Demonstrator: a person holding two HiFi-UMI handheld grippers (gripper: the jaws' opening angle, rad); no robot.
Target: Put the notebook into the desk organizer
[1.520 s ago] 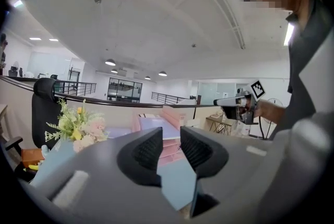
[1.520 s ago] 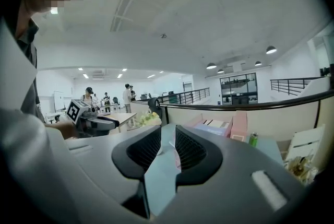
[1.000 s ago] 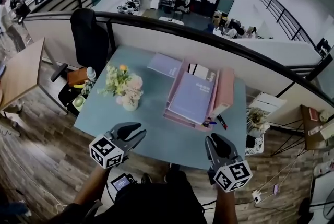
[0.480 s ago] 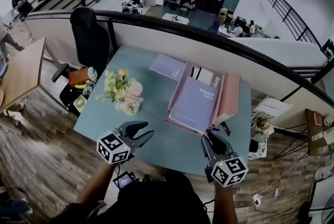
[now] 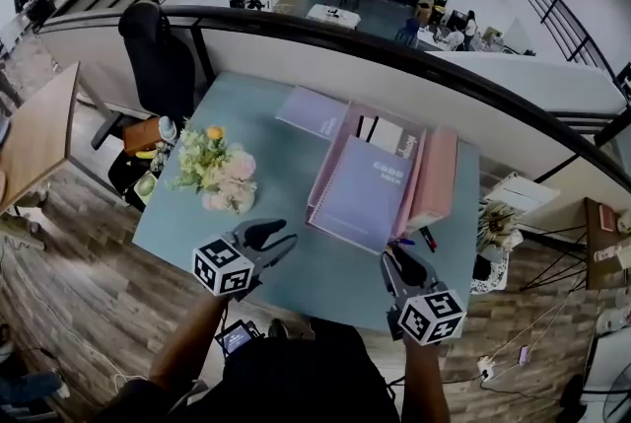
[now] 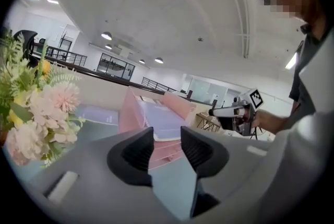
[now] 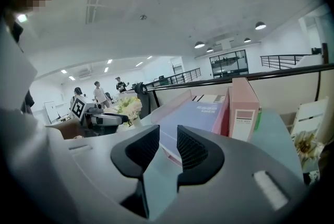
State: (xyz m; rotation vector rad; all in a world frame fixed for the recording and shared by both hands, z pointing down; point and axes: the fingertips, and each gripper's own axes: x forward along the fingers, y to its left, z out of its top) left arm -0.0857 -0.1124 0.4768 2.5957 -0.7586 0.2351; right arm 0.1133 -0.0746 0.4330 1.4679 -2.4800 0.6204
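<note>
One tabletop [image 5: 281, 170] carried two purple notebooks [image 5: 314, 112] [image 5: 363, 189], one pink organizer [image 5: 328, 160], one pink box file [image 5: 441, 176], one vase of flowers [image 5: 219, 176] and what looked like two pens [image 5: 424, 239], with two claws [image 5: 278, 234] [image 5: 394, 255] and one black chair [image 5: 158, 56] nearby.

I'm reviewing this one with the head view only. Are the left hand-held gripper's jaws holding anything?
Observer: No. In its own view the left hand-held gripper has its jaws apart, with nothing between them.
Operator: And the right one?
Observer: The right hand-held gripper has nothing between its jaws either, and they have just been opening.
Operator: What lies ahead of it?
Observer: The purple notebook, beside a pink binder with a spine label.
</note>
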